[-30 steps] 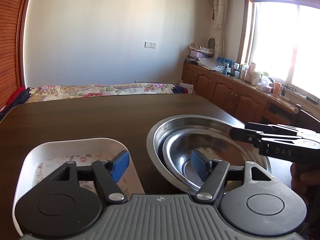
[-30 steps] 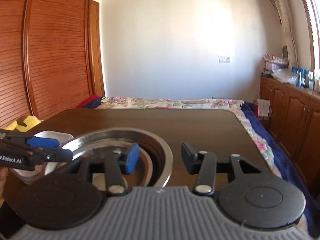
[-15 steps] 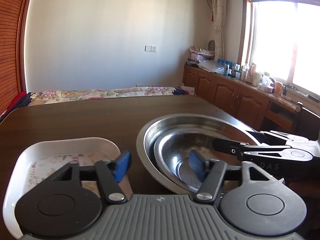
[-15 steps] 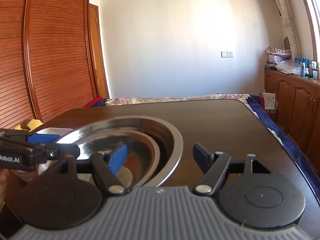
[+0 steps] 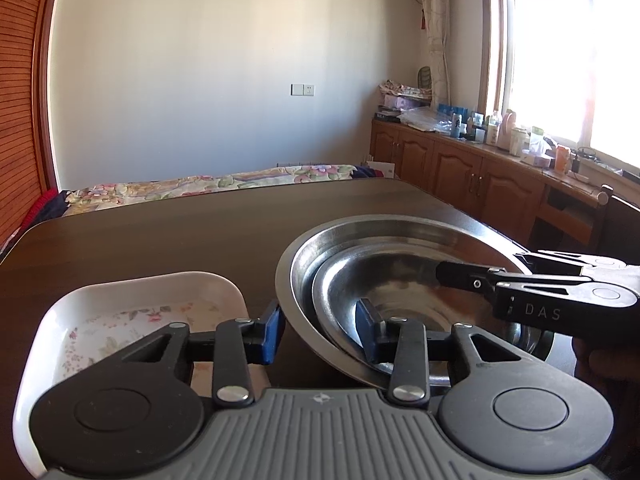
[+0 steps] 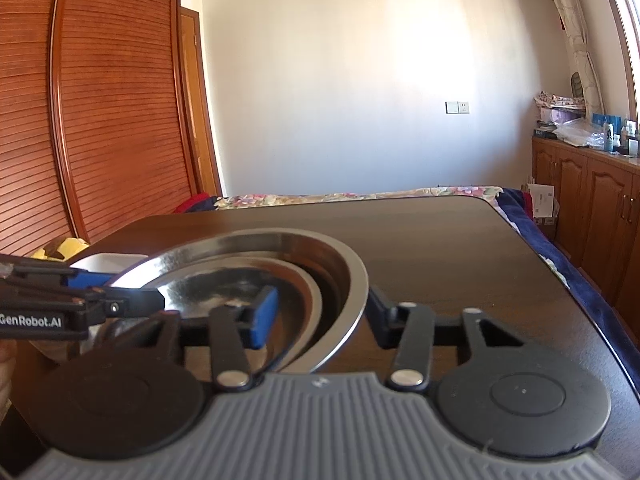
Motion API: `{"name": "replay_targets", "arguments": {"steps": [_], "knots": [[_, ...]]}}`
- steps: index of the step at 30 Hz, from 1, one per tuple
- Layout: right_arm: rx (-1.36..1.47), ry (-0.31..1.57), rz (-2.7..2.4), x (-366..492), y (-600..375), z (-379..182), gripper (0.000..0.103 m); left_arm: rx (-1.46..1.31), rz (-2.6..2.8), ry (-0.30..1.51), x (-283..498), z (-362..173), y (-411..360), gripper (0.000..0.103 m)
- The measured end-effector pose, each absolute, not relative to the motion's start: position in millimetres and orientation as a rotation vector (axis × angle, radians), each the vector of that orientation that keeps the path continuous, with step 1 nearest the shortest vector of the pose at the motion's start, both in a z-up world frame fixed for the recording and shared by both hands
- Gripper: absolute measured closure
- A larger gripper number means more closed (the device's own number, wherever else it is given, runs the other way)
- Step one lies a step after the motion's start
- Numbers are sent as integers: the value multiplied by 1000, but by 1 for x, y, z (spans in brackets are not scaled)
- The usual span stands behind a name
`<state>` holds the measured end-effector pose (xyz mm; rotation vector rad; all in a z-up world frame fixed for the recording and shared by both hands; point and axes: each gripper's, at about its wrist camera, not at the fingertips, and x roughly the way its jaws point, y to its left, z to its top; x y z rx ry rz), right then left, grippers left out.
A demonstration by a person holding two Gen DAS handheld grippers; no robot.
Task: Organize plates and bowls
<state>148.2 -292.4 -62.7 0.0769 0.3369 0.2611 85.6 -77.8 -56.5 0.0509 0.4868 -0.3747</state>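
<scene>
A large steel bowl point(image 5: 384, 236) holds a smaller steel bowl point(image 5: 360, 284) on the dark wooden table point(image 5: 180, 232). My left gripper point(image 5: 320, 330) is open with its jaws straddling the near left rim of both bowls. A white floral dish point(image 5: 120, 304) lies to its left. In the right wrist view, my right gripper point(image 6: 320, 314) is open and straddles the right rim of the large bowl point(image 6: 348, 264), one pad inside above the smaller bowl point(image 6: 296, 280). Each gripper shows in the other's view: the right point(image 5: 560, 300) and the left point(image 6: 60, 308).
The table's right edge point(image 6: 560, 280) drops toward a floral bed point(image 5: 208, 188). Wooden cabinets with bottles point(image 5: 480, 168) line the right wall under a window. A slatted wooden wardrobe point(image 6: 100, 120) stands at left. Something yellow point(image 6: 64, 248) lies beyond the table's left corner.
Both grippers have closed in on the nested bowls from opposite sides. Their jaws have narrowed and now straddle the rims. The bowls look nearer and slightly tilted.
</scene>
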Motion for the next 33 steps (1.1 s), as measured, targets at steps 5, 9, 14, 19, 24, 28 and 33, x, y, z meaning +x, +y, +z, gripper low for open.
{"name": "replay_targets", "arguments": {"steps": [5,9,14,19,24,28,33], "knots": [[88,337,270,148,-292,-63,67,44,-378,500,88,-56,-78,68],[113,337,273,150,-296,-63,70,24,-385,507,90,-56,-74,69],[129,336,271,151,-298,-63,71,20,-387,511,91,-56,-72,69],[151,326,278,150,-300,-61,71,10,-389,503,89,-52,-69,69],[162,308,291,145,-299,-51,71,-5,-391,485,85,-43,-62,69],[160,293,304,143,-295,-42,71,-17,-389,464,81,-32,-54,69],[150,276,329,143,-290,-33,71,-31,-383,427,76,-17,-41,69]]}}
